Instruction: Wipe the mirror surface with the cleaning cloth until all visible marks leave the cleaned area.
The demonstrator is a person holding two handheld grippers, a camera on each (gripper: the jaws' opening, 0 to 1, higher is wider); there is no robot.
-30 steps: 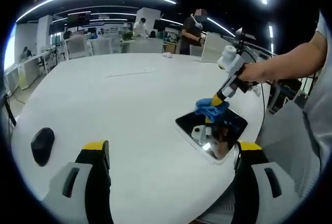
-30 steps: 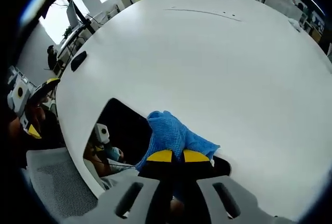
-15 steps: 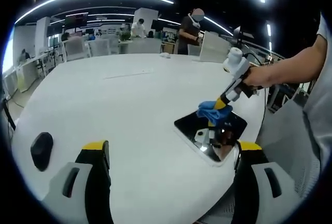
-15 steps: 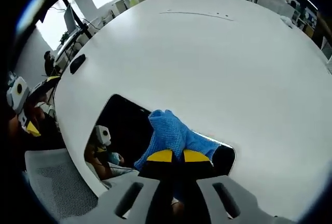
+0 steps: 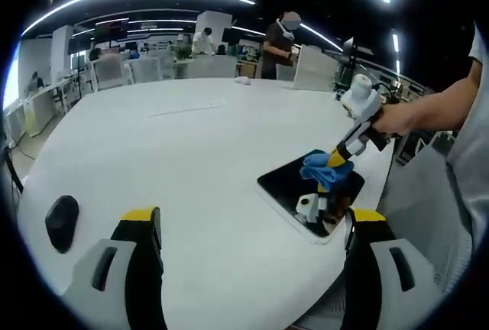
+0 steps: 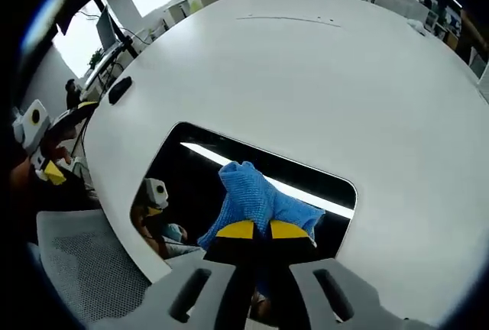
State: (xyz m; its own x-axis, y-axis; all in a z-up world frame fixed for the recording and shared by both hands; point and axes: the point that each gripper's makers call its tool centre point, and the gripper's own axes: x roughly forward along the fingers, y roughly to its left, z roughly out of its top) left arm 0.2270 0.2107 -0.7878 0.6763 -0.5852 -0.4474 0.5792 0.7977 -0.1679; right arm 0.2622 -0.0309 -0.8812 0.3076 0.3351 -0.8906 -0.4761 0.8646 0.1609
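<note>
Right gripper (image 6: 254, 230): we see its yellow-tipped jaws clamped together on the blue cleaning cloth (image 6: 256, 202), the cloth pressed on the glass.
Left gripper (image 5: 252, 227): jaws spread wide, gripping nothing, hovering over the white table (image 5: 168, 147).
Surroundings: a dark mouse (image 5: 61, 218) lies on the table well away from the mirror — nothing sits between it and the cloth.
Mirror (image 6: 200, 168): flat near the table's edge, directly under the right gripper's jaws — reflecting a ceiling light strip.

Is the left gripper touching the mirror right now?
Apart. In the left gripper view the left gripper stands open over bare white table, and the mirror lies beyond its right jaw with table showing between them.
</note>
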